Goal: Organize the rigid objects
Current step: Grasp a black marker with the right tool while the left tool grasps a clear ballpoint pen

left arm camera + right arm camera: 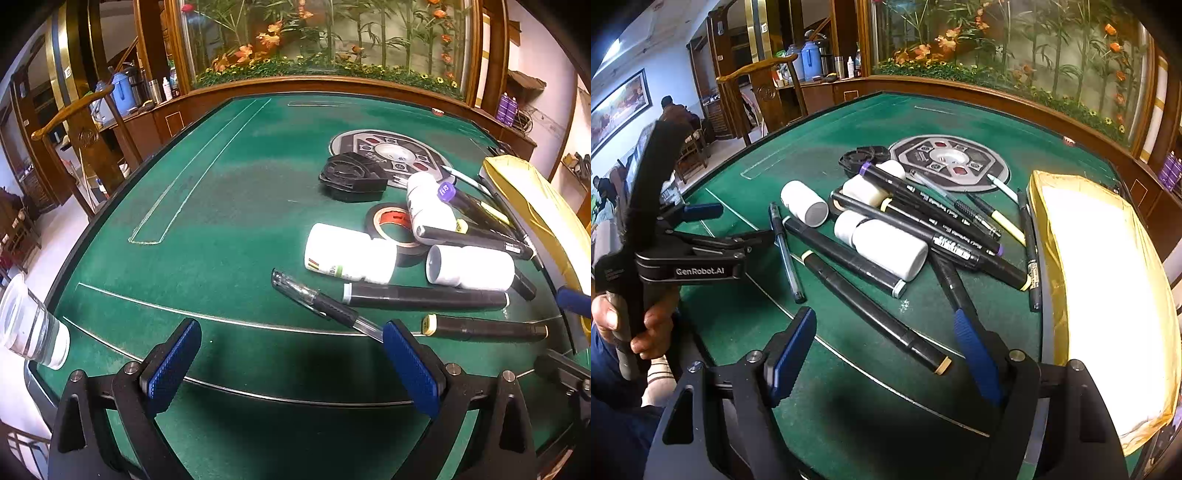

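Observation:
A heap of rigid objects lies on the green table (229,192): three white bottles (349,254) (888,247), several black markers (424,295) (875,314), a clear gel pen (317,301) (786,251), a black tape roll (393,225) and a black clip case (351,177). My left gripper (291,363) is open and empty, low over the near table, its right pad by the pen's tip. My right gripper (886,354) is open and empty, straddling the end of a black marker. The left gripper also shows in the right wrist view (701,236).
A yellow box (1108,295) with a white inside stands at the table's right edge. A round grey control panel (949,162) sits in the table's middle. A clear plastic cup (29,325) stands at the left edge. A wooden chair (85,125) and a planter wall stand behind.

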Tool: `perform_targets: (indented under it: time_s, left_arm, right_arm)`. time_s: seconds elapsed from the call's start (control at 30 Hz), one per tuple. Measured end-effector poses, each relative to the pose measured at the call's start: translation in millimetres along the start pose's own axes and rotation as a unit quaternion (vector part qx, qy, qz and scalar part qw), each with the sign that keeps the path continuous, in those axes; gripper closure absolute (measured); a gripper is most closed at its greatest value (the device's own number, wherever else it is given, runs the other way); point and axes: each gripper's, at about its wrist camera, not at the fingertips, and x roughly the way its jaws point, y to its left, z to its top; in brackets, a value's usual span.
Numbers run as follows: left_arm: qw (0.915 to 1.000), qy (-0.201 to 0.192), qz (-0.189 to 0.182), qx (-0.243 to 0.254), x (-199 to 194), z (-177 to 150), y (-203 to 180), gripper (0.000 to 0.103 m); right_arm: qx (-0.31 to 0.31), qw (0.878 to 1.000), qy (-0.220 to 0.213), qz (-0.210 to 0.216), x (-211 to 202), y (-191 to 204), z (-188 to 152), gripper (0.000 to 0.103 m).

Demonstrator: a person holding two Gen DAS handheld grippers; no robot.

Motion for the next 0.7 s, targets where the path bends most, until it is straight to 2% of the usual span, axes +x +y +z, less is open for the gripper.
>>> perform_targets:
  time_s: [0.07, 0.1, 0.7]
  left_arm:
    - [1.0, 0.0, -0.001, -0.001, -0.1, -0.2, 0.6, 0.003]
    - [1.0, 0.0, -0.002, -0.003, 0.1, -0.2, 1.5, 0.003]
    - [1.0, -0.003, -0.001, 0.002, -1.4, -2.5, 0.9, 0.003]
  right_arm:
    - [-0.011, 1.0, 0.014, 0.01, 4.5, 1.9, -0.4, 0.058]
    - [-0.015, 1.0, 0.023, 0.011, 7.5, 3.2, -0.4, 0.06]
    - [-0.067, 0.996, 0.055, 0.008, 30.4, 4.9, 10.2, 0.06]
